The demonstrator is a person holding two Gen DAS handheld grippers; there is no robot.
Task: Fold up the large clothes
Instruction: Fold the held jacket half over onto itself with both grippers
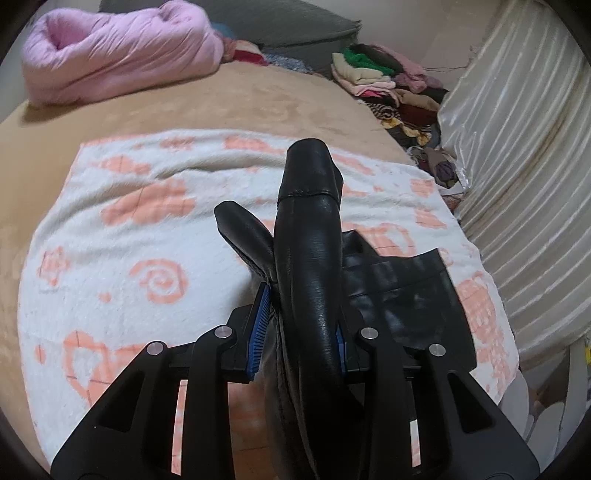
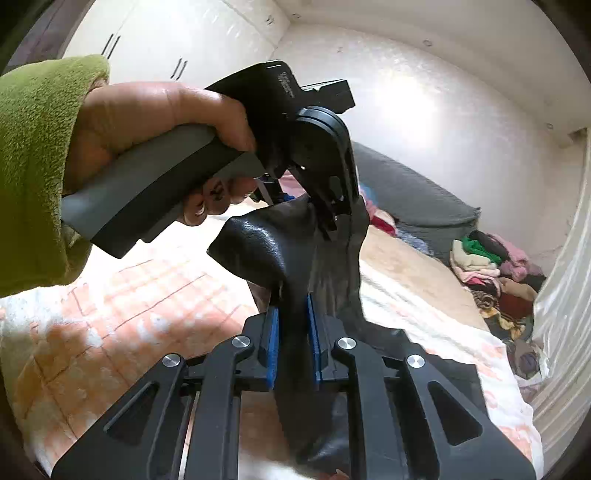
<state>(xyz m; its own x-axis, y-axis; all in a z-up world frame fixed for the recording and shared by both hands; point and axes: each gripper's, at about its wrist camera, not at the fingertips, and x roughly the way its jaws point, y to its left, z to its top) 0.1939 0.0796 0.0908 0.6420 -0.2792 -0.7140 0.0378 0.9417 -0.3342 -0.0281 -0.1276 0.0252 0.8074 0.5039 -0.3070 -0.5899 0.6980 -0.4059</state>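
Both hand-held grippers (image 1: 299, 325) (image 2: 293, 339) pinch black leather garment (image 1: 306, 258) above white-and-orange blanket (image 1: 110, 236) on bed (image 1: 229, 107).

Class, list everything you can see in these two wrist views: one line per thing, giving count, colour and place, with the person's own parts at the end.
Black leather-like garment: one, black, held up over the blanket by both grippers.
White fleece blanket with orange patterns: one, white and orange, spread on the bed.
Tan bed cover: one, tan, beneath the blanket.
Pink rolled quilt: one, pink, far left of the bed.
Pile of mixed clothes: one, many colours, far right of the bed.
Grey cushion: one, grey, behind the bed.
Cream ribbed fabric: one, cream, right side.
White wardrobe: one, white, background.
Green sleeve: one, green, left.
Hand: one, gripping the left gripper's handle.
Left gripper: shut on the garment.
Right gripper: shut on the garment.
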